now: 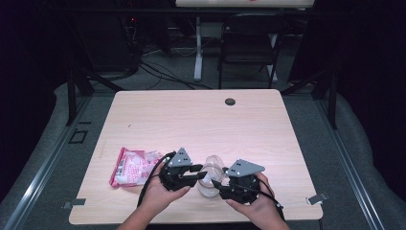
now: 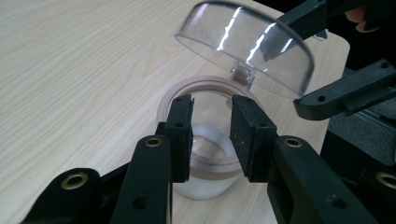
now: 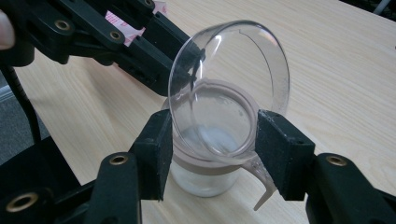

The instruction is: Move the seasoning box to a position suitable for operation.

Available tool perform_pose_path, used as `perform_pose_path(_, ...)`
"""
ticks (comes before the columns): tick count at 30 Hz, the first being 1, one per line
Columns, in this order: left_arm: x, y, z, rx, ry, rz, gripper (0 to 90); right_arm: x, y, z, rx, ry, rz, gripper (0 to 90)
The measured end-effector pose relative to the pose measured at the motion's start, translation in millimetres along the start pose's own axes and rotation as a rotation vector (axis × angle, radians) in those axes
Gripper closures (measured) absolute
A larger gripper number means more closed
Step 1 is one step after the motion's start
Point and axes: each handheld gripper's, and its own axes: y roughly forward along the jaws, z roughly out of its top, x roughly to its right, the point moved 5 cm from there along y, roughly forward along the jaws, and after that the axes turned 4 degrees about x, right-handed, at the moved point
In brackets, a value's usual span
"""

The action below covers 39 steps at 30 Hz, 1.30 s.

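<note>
Clear jar [image 1: 209, 184]: stands on the worktop [image 1: 201, 120] at 6 o'clock, hinged clear lid [image 2: 245, 44] raised. Left hand-held gripper [image 2: 211, 133]: jaws partly apart over the jar's rim, gripping nothing. Right hand-held gripper [image 3: 214, 151]: jaws wide, flanking the jar's collar. Pink packet [image 1: 131, 166]: at 9 o'clock of the jar.

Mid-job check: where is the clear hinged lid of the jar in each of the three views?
High view: clear lid, bottom centre, between the two grippers.
Left gripper view: top right, tipped up behind the jar's rim.
Right gripper view: centre, standing open over the rim.
Shared landmark: pink packet, also top left in the right gripper view.
</note>
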Motion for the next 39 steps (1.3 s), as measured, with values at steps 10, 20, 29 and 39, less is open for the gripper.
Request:
perform_pose_path(10, -7.6, 6.8, -5.2, -0.003, -0.015, 0.033, 63.4, 0.6, -1.0, -0.7, 0.011, 0.006, 0.001, 47.4)
perform_pose_path(20, -11.1, 14.6, -12.5, -0.03, -0.014, 0.042, 63.8, 0.9, -1.1, -0.9, 0.012, 0.01, 0.005, 47.3)
perform_pose_path(29, -13.3, 17.1, -16.8, -0.042, -0.016, 0.049, 66.7, 3.9, -3.8, -1.0, 0.017, 0.028, 0.019, 47.6)
perform_pose_path(39, -13.4, 17.0, -17.0, -0.041, -0.01, 0.051, 66.7, 15.3, -20.7, 1.0, 0.002, 0.054, 0.019, 51.3)
